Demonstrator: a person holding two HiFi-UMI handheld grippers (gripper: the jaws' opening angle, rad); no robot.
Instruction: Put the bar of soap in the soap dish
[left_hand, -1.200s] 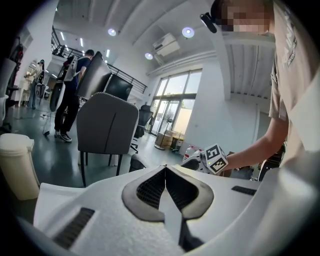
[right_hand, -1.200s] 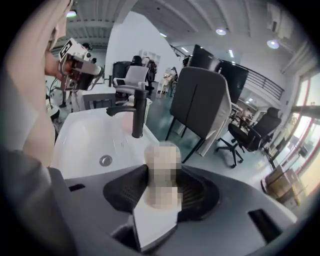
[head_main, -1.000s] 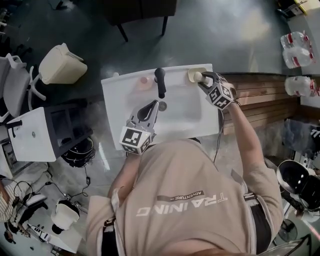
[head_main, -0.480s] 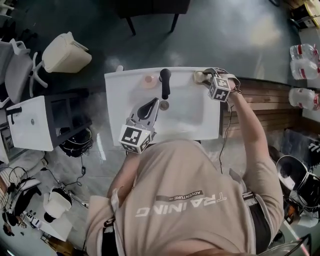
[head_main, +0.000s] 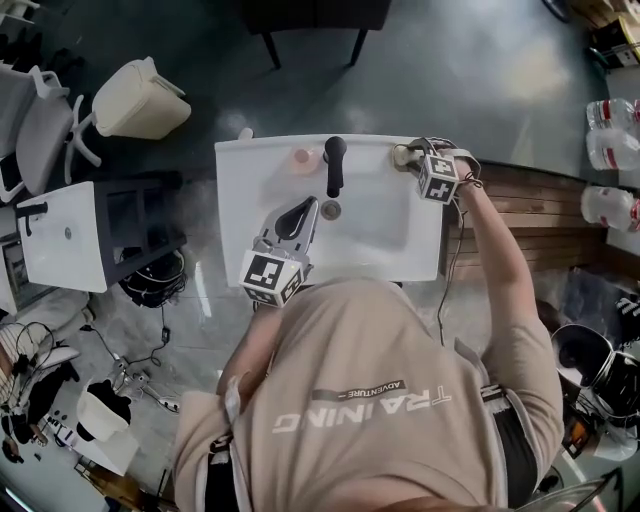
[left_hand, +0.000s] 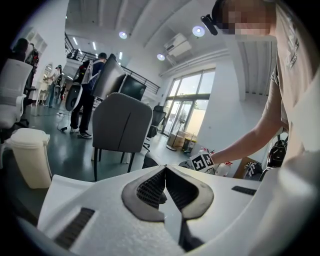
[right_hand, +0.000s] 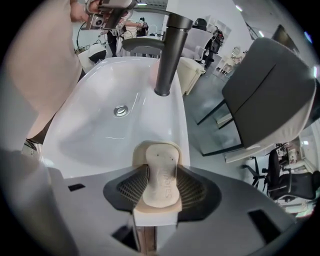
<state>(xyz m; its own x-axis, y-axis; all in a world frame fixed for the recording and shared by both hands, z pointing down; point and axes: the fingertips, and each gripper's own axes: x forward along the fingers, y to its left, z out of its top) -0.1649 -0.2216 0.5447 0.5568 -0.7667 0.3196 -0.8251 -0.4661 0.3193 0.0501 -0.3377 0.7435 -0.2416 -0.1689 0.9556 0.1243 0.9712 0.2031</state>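
Only its own view shows the right gripper (right_hand: 161, 170) clamping the bar of soap (right_hand: 161, 187) over the soap dish (right_hand: 140, 151)

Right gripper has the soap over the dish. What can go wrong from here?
1. The right gripper clamps the bar of soap by its sides, above the soap dish. I cannot tell if it touches yet. Released early, it may hit the rim and slide off.
2. The dish sits at the outer edge of the sink, with floor just beyond. A nudge from the jaws might push the dish or soap over.
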